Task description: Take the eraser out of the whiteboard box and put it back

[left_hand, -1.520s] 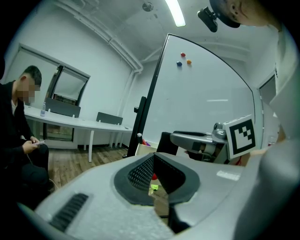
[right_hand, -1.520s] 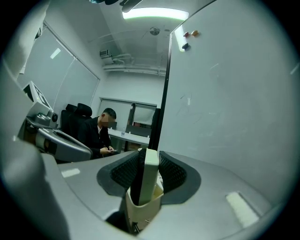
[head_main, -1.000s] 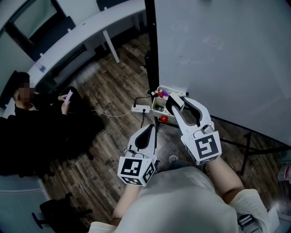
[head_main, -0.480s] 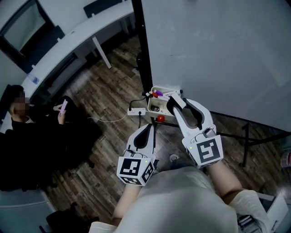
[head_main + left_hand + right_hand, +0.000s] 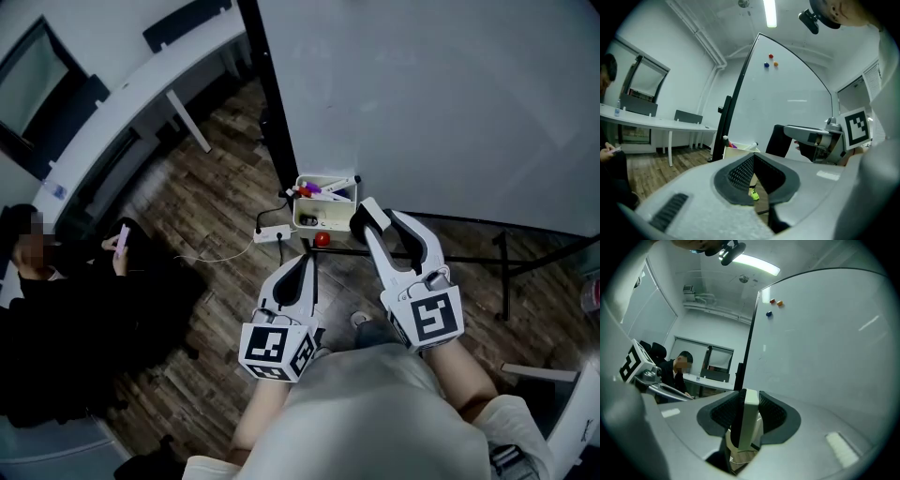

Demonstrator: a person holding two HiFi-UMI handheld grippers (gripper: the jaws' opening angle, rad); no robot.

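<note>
The eraser is out of the box, grasped on edge between the fingers of the right gripper. In the right gripper view, both dark ribbed pads press on its flat sides, its pale face turned right and its dark face left. In the head view, this gripper reaches forward with its tip just right of the whiteboard box and close in front of the whiteboard.

The left gripper hangs lower and nearer the person's body, well short of the box. Its fingers are clenched together with nothing between them. Only a thin slit of floor shows past the pads in the left gripper view.

The box is a small white open tray fixed at the lower corner of the board, beside the black frame post. Markers with purple and red ends lie in it. A small red round thing sits just below the box, and what it is cannot be told. A white power strip lies on the wooden floor to the left of that, with a thin cable trailing away.

High on the board, three small magnets cluster together, two orange-red and one blue.

Farther left, a person in dark clothes sits holding a phone. Behind them, a long white counter runs along the wall.
</note>
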